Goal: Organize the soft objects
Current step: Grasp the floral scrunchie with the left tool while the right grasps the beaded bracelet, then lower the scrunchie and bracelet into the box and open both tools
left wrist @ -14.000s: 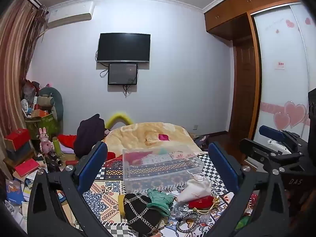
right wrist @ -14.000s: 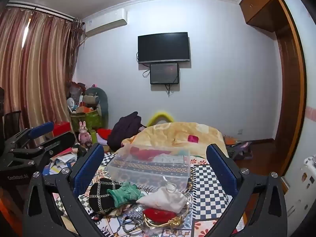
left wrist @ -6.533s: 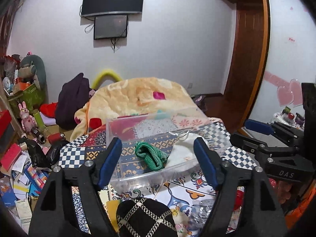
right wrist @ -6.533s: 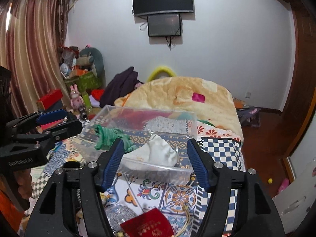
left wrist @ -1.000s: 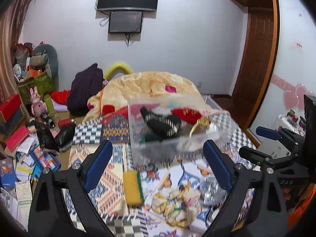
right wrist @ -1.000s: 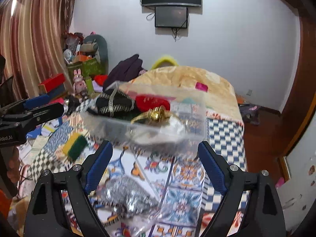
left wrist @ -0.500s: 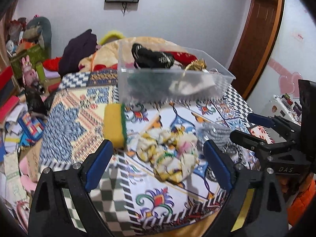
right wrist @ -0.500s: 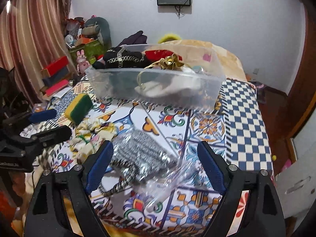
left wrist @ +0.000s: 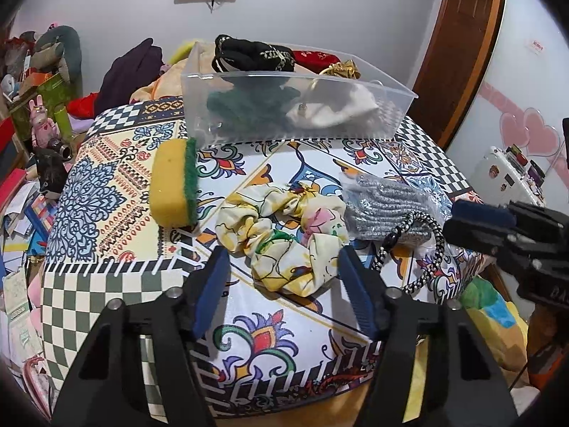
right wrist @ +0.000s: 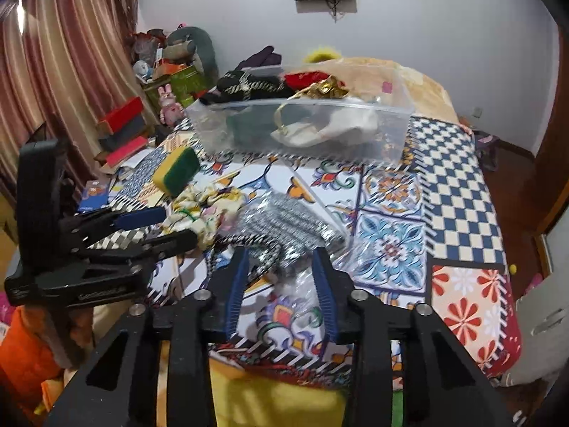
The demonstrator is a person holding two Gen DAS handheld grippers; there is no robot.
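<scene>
Floral scrunchie (left wrist: 284, 229) between left tool (left wrist: 282, 290) fingers

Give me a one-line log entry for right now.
left gripper: open, at floral scrunchie | right gripper: open, at bagged silver item | sponge: on cloth | clear bin: partly filled

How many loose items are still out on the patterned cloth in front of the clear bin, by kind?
Sponge: 1
Floral scrunchie: 1
Silver knit item in a clear bag: 1
Black-and-white cord loop: 1
Total: 4 outside the clear bin
</scene>
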